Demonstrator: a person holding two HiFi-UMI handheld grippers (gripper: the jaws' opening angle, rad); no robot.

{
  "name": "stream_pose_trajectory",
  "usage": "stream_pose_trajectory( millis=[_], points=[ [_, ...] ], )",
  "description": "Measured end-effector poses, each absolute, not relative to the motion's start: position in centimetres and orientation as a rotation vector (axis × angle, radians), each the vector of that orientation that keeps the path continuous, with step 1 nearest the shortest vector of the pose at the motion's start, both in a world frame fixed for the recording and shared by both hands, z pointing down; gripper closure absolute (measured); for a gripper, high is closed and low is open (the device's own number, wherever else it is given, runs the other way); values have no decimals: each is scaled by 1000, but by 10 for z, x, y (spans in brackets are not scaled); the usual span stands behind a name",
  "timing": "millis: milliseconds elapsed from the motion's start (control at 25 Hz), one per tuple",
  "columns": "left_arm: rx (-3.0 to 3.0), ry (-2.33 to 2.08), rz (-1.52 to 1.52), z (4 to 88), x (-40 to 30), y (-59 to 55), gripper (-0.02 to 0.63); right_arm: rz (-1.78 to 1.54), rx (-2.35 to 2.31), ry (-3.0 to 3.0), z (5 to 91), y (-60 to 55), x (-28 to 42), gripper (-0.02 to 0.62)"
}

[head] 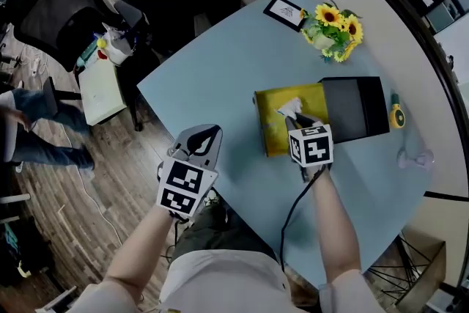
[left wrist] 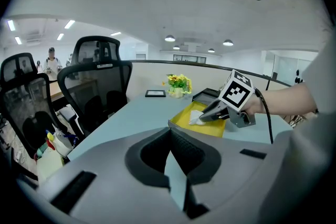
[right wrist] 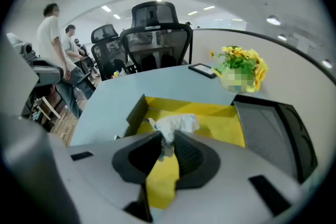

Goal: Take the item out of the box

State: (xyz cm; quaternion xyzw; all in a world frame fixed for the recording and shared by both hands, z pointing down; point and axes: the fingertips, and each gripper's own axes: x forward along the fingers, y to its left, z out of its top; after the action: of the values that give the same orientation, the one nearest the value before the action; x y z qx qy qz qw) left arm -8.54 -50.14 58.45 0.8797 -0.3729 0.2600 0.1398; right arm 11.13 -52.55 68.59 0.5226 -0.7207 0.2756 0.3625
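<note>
Office chairs and wood flooring fill the upper left of the head view, and a pale blue counter spreads across the middle. Right of centre on it sits an open yellow box, with its black lid lying flat against the box's right side. A pot of sunflowers and a small dark card stand toward the upper right.

The right gripper reaches into the box from the lower right. In the right gripper view its fingers are drawn narrow and pinch the near end of a crumpled white wad. The rest of the wad bulges out just beyond the fingertips, over the yellow floor of the box. In the head view the wad shows in the box's upper middle, right at the fingertips.

The left gripper hangs at the counter's lower left edge, well apart from the box. Its fingers meet at the tips with nothing between them.
</note>
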Motion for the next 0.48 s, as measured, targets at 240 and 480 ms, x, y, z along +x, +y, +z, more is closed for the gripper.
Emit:
stream_pose_trajectory(
  millis=[240, 480],
  points=[
    [2572, -1112, 715, 540, -101, -493, 603, 677, 1428, -1959, 611, -513, 97, 514],
    [2626, -1162, 659, 485, -119, -485, 603, 593, 1495, -2090, 527, -500, 75, 514]
  ],
)
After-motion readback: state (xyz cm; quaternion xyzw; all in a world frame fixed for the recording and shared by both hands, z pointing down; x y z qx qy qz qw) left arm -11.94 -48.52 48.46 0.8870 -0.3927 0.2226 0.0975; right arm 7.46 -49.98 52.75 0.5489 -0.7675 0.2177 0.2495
